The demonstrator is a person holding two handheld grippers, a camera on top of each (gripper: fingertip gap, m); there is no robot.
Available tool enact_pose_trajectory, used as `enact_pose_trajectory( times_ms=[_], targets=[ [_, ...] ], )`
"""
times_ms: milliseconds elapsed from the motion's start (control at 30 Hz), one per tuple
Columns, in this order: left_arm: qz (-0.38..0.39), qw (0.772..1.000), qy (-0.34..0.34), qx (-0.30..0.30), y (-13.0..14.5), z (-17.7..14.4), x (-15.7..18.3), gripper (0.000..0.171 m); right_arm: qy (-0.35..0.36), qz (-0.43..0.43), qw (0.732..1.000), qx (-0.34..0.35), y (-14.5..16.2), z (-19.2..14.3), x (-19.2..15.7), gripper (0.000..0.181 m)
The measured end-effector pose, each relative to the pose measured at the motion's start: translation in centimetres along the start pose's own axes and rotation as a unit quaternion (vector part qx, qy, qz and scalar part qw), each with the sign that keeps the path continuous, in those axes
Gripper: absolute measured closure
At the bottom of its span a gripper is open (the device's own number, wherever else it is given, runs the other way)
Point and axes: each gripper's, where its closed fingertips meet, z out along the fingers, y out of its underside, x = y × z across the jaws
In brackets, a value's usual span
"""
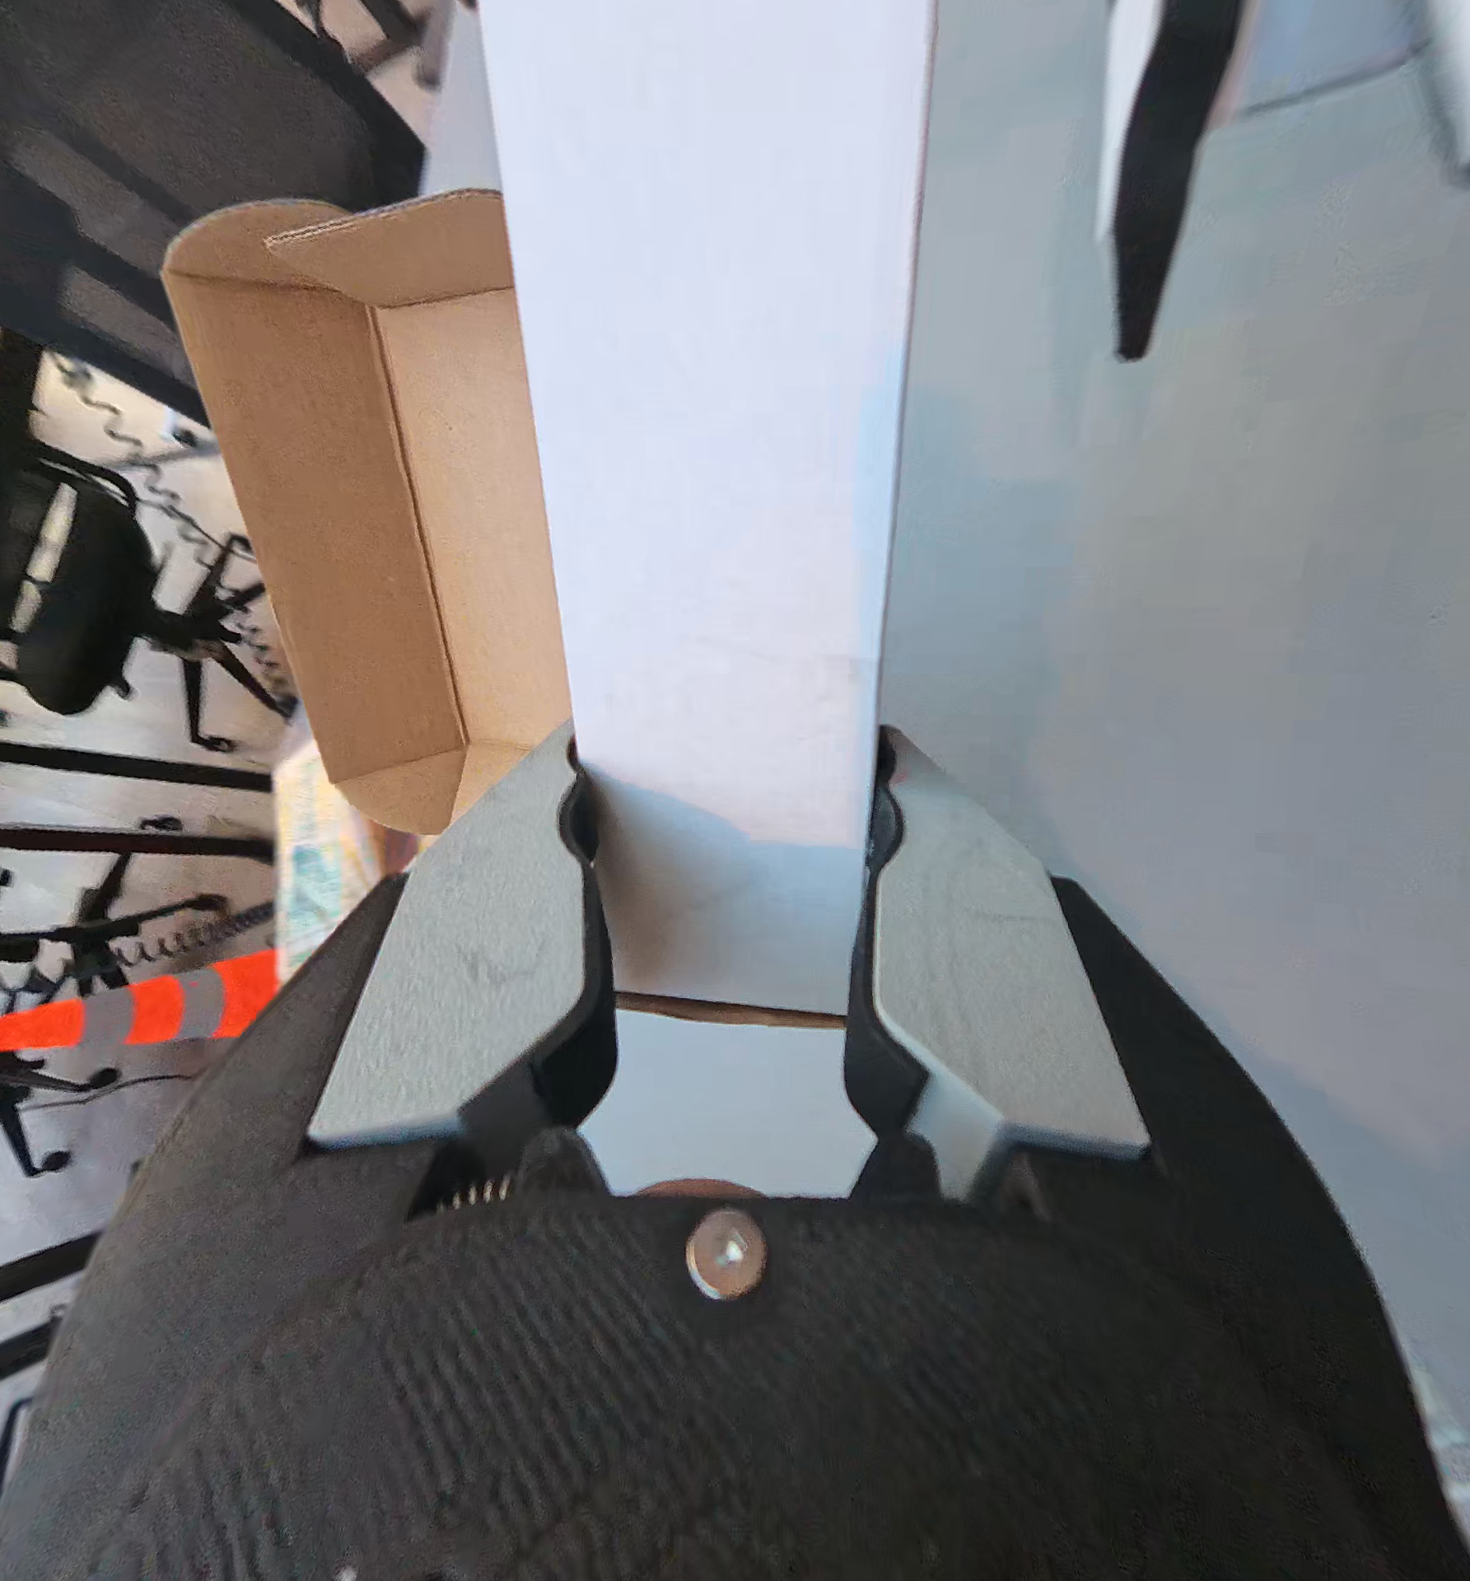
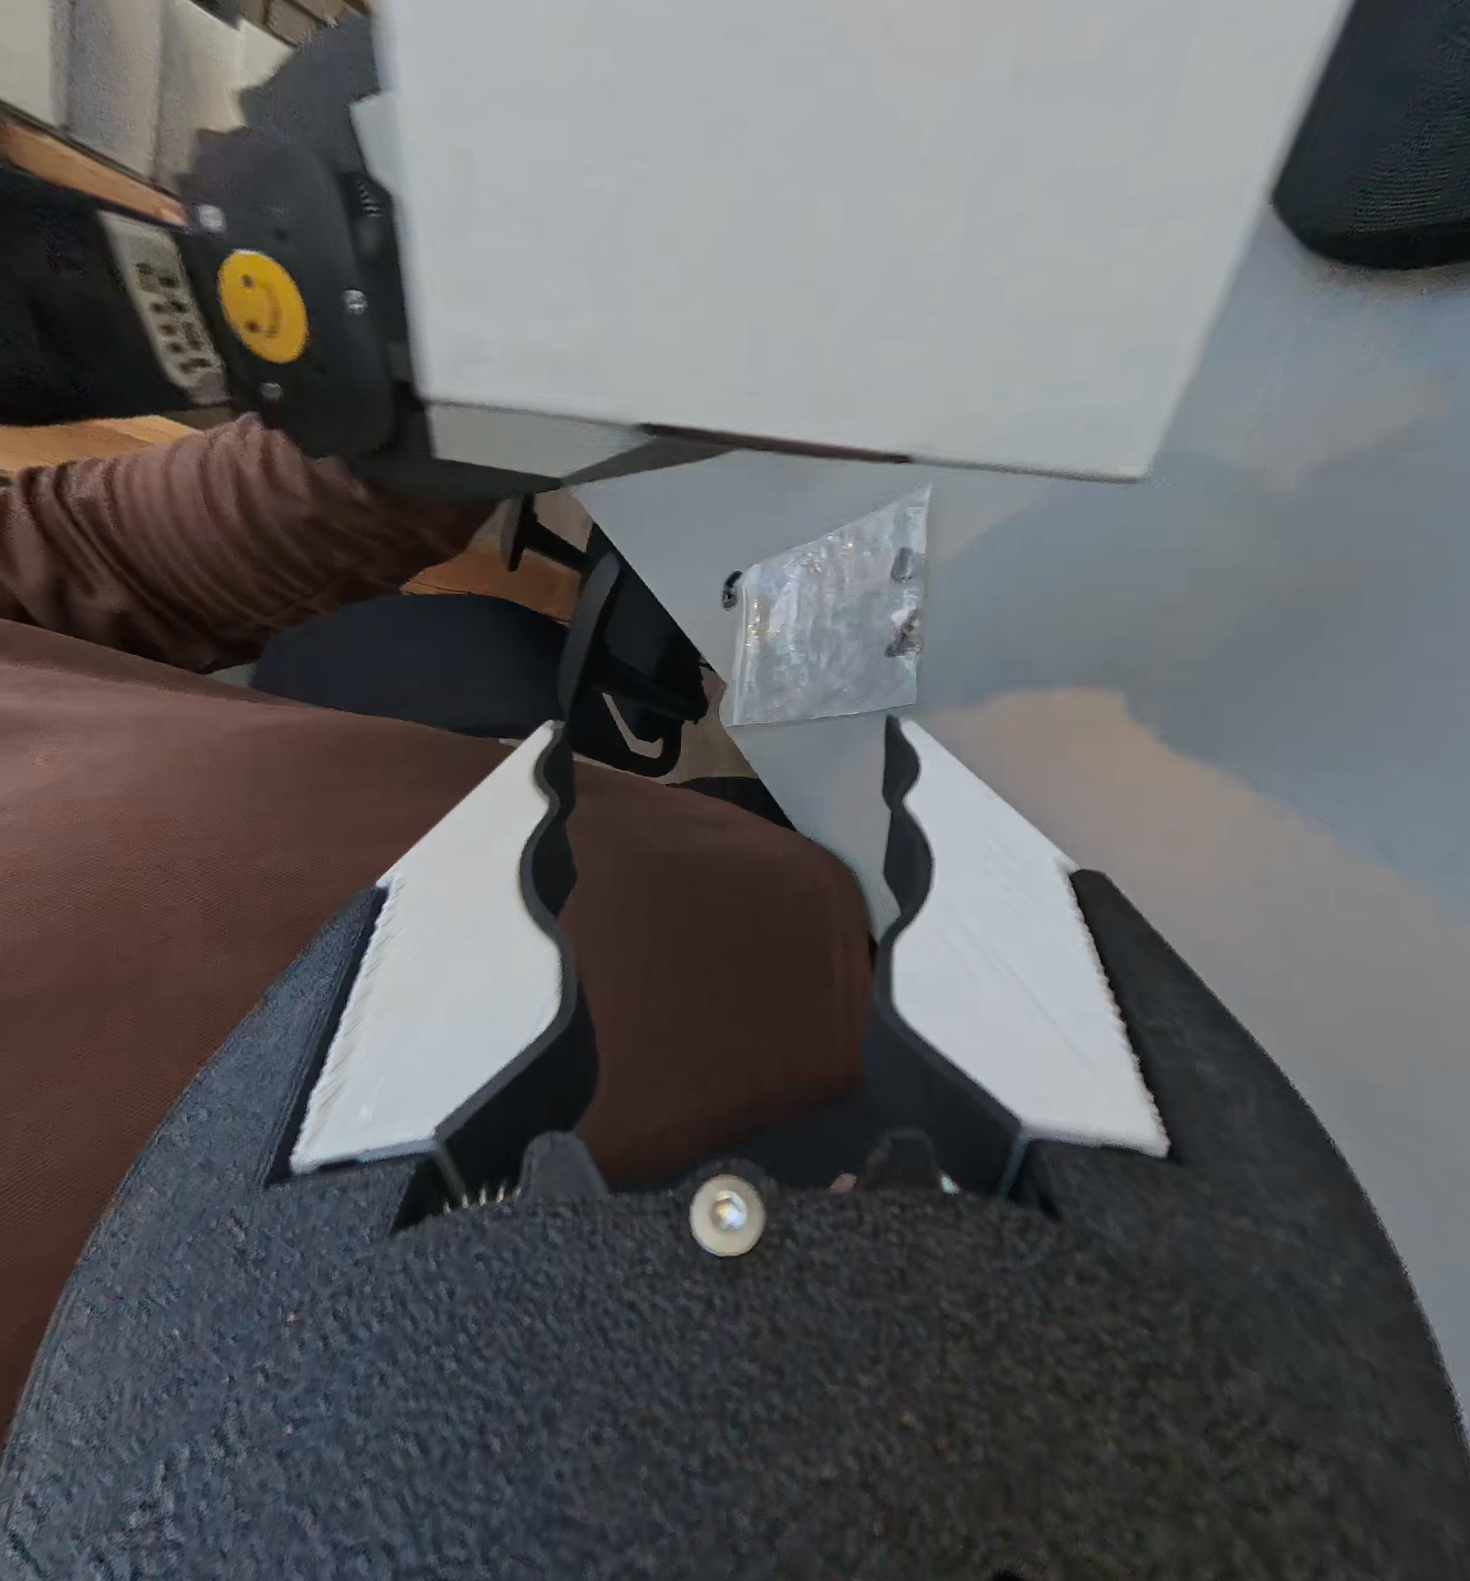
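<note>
Left wrist view: no readable writing on the left gripper [image 1: 727,770], whose fingers clamp both sides of a white cardboard box [image 1: 714,428] with its brown-lined lid [image 1: 355,513] hanging open over the grey table [image 1: 1227,684]. In the right wrist view the right gripper [image 2: 723,744] is spread wide and empty, near a clear plastic bag of small dark parts [image 2: 834,607] below the box [image 2: 800,214]; the yellow disc [image 2: 262,306] bears blurred marks

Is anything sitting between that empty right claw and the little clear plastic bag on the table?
Nothing visible. The right gripper is open just short of the clear plastic bag, which lies on the grey table. The white box lies beyond the bag.
</note>
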Motion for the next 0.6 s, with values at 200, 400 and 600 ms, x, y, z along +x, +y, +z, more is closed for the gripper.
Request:
enact_pose_trajectory(
  times_ms=[200,400,600],
  targets=[
    [0.028,0.996,-0.039,0.071,-1.8,-5.2,-1.8,0.111,0.029,-0.018,0.999,0.029,-2.8,2.1,-3.5,0.112],
    [0.038,0.993,-0.069,0.086,1.1,-8.1,-3.0,0.111,0.149,-0.124,0.981,0.004,-3.1,7.4,-10.2,0.107],
    [0.059,0.979,-0.099,0.168,0.2,-15.7,-3.9,0.111,0.104,-0.143,0.984,0.032,-6.2,7.8,-12.3,0.106]
  ],
)
